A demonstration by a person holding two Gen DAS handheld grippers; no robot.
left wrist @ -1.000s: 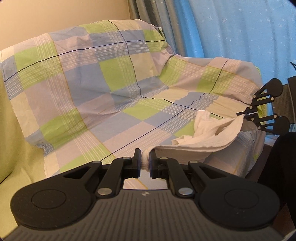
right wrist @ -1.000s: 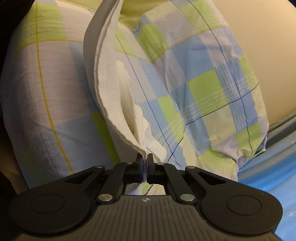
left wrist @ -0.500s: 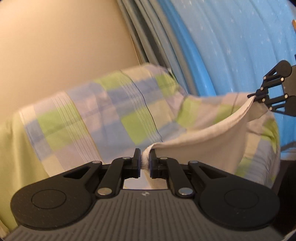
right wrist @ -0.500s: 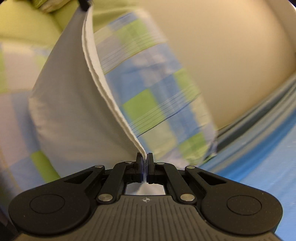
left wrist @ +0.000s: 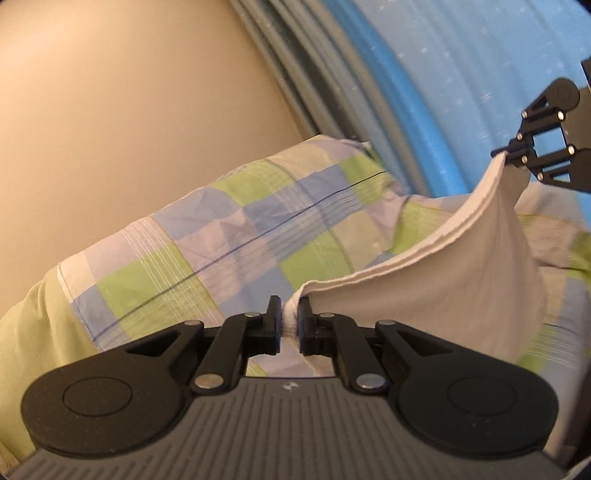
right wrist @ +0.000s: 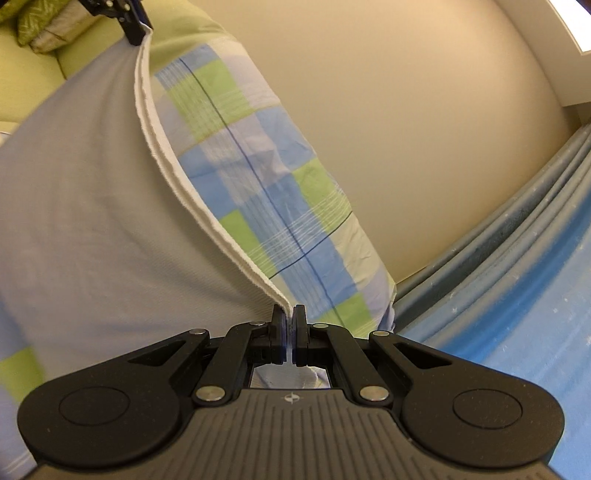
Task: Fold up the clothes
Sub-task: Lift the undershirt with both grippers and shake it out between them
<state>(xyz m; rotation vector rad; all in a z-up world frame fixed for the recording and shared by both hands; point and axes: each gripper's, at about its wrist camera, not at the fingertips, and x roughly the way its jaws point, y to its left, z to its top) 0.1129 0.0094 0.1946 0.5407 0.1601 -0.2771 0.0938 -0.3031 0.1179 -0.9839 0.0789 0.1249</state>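
Garment point(left wrist: 461, 280), white, hangs in the air between our two tools, above the couch with its checked cover point(left wrist: 258, 236). We see no containers in either view.

Left tool point(left wrist: 289, 320): its fingers are pressed onto a bunched corner of the white cloth, which fills the narrow gap between them. Right tool point(right wrist: 289, 330): fingers nearly together, pinching the opposite corner, with the layered hem running up and away from them. In the left wrist view the right tool point(left wrist: 515, 153) shows at the upper right, gripping the top edge of the garment. In the right wrist view the left tool point(right wrist: 135, 27) appears at the top left, holding the far end of the same hem.

The hem sags in a shallow curve between the two grip points, and the body of the garment drapes below it, clear of the cover as far as we can tell. A beige wall point(right wrist: 406, 129) and a blue curtain point(left wrist: 443, 74) stand behind the couch.

Against one second ago: the garment then lay crumpled on the checked cover, with only its edge lifted. It is now raised and spread. Both cameras point higher, so more wall and curtain show and less of the seat. Both grips are unchanged.
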